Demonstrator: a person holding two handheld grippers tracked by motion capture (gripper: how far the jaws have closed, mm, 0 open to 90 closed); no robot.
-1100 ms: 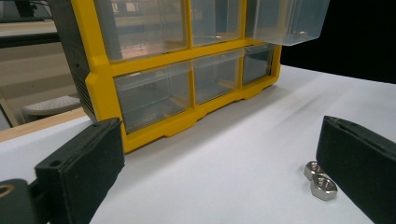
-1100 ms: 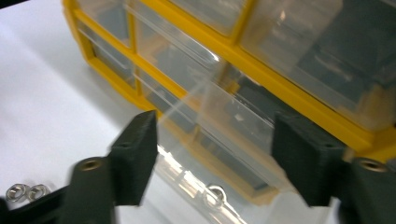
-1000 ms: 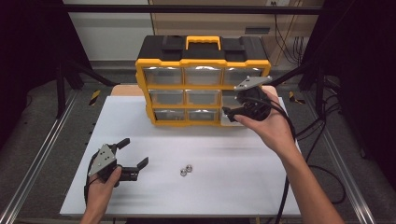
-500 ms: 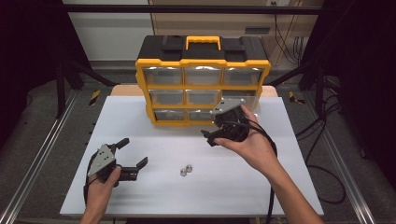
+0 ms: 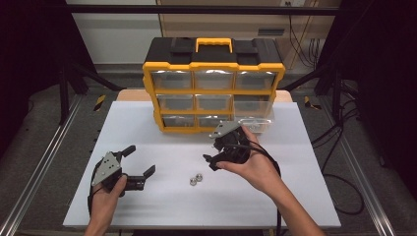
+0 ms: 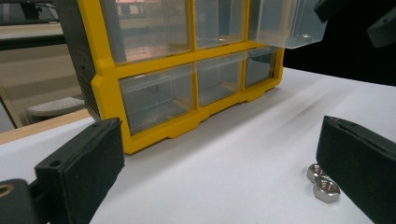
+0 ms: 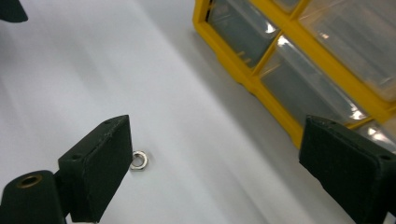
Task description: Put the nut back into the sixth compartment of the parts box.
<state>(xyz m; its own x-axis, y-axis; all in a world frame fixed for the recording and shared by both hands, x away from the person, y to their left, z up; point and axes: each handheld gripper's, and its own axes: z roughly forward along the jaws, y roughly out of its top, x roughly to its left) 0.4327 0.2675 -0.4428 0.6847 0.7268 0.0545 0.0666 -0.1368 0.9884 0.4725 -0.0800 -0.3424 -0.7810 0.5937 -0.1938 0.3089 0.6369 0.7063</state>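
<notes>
While two steel hex nuts point(image 5: 195, 179) lie touching each other on the white table top point(image 5: 305, 196), near its front middle, a yellow and black drawer cabinet point(image 5: 214, 88) stands at the far side. Its clear drawers look mostly empty; glare hides what is inside. One right-hand drawer point(image 5: 253, 118) is pulled out. The right gripper point(image 5: 216, 155) hovers just right of the nuts, its jaws just opened wide, nothing between them. The left gripper point(image 5: 140, 160) rests near the left, jaws spread and empty. Bare table lies between the nuts and the front edge
</notes>
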